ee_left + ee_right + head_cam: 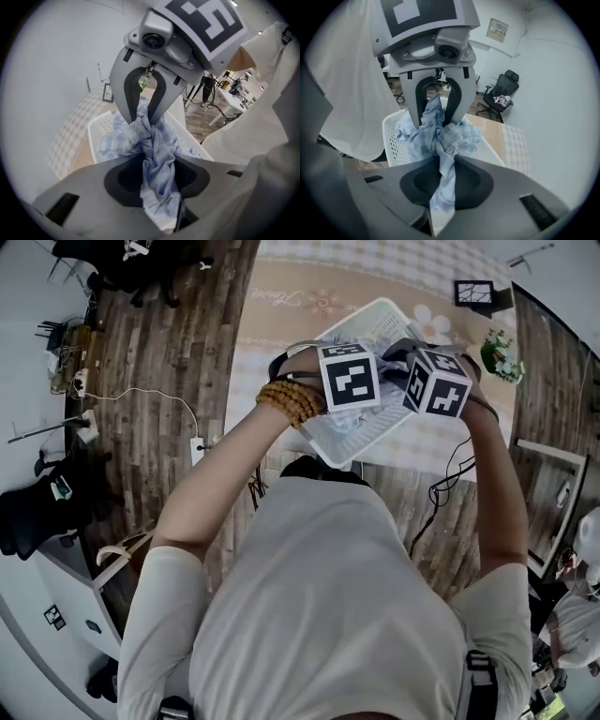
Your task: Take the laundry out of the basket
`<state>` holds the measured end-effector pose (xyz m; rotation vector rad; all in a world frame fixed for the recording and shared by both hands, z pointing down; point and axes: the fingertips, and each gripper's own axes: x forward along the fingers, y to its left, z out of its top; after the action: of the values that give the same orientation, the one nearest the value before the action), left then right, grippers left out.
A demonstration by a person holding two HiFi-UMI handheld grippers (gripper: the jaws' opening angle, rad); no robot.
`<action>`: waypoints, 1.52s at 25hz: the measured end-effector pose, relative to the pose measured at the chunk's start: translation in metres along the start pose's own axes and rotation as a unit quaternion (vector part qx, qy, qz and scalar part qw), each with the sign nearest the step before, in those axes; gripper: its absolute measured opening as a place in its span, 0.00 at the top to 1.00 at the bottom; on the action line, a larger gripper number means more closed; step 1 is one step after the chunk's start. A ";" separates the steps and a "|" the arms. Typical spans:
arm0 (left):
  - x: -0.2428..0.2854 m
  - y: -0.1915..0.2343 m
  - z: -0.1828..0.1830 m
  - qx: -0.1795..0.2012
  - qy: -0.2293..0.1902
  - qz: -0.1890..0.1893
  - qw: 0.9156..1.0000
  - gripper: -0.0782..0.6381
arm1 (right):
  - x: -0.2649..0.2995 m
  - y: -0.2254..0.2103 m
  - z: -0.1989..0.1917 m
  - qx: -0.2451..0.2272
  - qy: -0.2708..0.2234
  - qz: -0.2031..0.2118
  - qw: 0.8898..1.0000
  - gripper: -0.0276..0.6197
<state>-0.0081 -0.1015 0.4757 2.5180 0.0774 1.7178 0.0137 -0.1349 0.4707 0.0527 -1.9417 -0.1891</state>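
Observation:
A white laundry basket (375, 313) stands on the table below both hands. My left gripper (349, 377) and right gripper (436, 382) hang side by side above it, their marker cubes hiding the jaws in the head view. In the left gripper view, my left gripper (157, 187) is shut on a bunched light-blue checked garment (157, 154), lifted above the basket (96, 133). The right gripper (140, 110) pinches the same garment just opposite. In the right gripper view, my right gripper (443, 183) is shut on the garment (440, 136), with the basket (393, 140) beneath.
The table carries a checked cloth (309, 296), a small potted plant (500, 354) and a dark picture frame (473, 293). Cables (441, 493) and a power strip (199, 448) lie on the wood floor. An office chair (499, 96) stands farther off.

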 end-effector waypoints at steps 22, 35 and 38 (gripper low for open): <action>-0.043 -0.025 0.180 0.231 -0.050 0.012 0.972 0.64 | -0.158 0.024 -0.103 0.145 0.077 -0.161 0.973 0.83; 0.026 -0.114 0.305 0.376 -0.063 -0.057 0.923 0.64 | -0.220 0.129 -0.231 0.311 0.141 -0.226 0.912 0.83; 0.042 -0.115 0.305 0.373 -0.054 -0.059 0.924 0.64 | -0.208 0.133 -0.241 0.314 0.143 -0.218 0.913 0.83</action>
<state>0.2921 0.0020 0.3923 2.9960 1.0378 1.7185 0.3212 -0.0032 0.3867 0.8951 -1.6023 0.1538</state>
